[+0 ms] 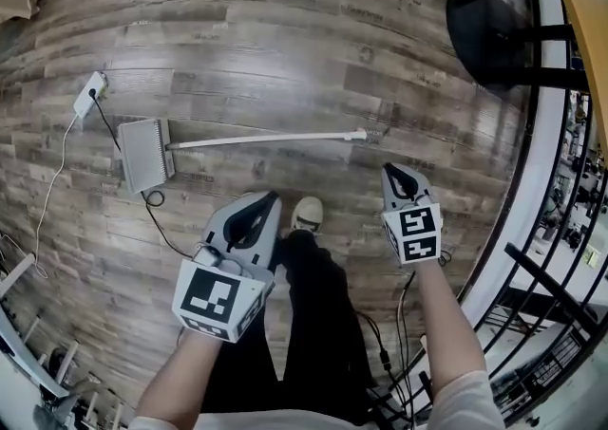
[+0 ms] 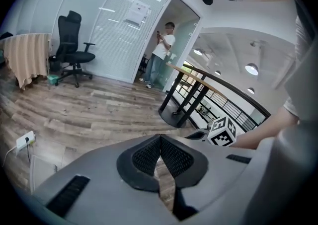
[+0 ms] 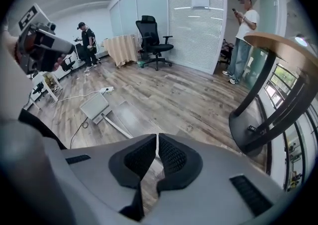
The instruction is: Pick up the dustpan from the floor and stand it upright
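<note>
We see the dustpan (image 1: 144, 153) lying flat on the wooden floor (image 1: 285, 39), at ten o'clock from the left gripper (image 1: 269, 197). Its long handle (image 1: 275, 139) runs toward three o'clock. It is well apart from both grippers. The left gripper's jaws are pressed together on nothing, and so are the right gripper's (image 1: 392, 170).

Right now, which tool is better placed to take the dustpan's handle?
Probably right: the right tool sits closest to the dustpan handle at its free end; the left tool faces its middle. Both shut, empty.
</note>
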`<move>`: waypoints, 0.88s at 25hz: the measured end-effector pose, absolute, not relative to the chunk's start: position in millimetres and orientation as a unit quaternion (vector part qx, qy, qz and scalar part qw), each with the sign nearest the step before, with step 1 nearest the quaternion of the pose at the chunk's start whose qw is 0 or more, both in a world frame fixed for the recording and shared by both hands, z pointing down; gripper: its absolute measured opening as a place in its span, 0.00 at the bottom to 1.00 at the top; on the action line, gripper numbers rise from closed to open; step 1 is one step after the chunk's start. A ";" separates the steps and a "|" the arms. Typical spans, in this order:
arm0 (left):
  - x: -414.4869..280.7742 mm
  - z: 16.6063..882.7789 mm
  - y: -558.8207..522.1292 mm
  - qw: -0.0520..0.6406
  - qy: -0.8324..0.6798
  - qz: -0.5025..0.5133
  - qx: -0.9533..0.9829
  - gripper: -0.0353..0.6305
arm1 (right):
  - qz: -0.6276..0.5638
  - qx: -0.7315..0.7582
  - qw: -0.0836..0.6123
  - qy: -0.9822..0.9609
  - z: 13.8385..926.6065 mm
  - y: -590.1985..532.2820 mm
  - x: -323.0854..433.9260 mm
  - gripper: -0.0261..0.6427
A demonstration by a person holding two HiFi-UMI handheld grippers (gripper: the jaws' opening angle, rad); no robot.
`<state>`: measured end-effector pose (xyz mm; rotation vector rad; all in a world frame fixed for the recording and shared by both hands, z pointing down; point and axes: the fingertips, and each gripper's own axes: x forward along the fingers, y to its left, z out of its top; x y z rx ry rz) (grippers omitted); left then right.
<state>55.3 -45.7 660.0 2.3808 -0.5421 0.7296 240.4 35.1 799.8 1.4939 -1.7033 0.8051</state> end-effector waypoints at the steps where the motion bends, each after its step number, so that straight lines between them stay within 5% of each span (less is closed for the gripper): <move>1: 55.8 668.0 -45.3 0.293 -0.202 0.273 0.894 0.09 | 0.314 0.576 0.367 -0.660 814.0 35.7 241.0 0.08; 22: 60.9 805.8 -75.8 0.317 -0.205 0.236 0.895 0.09 | 0.244 0.419 0.568 -0.665 1085.4 54.8 274.5 0.29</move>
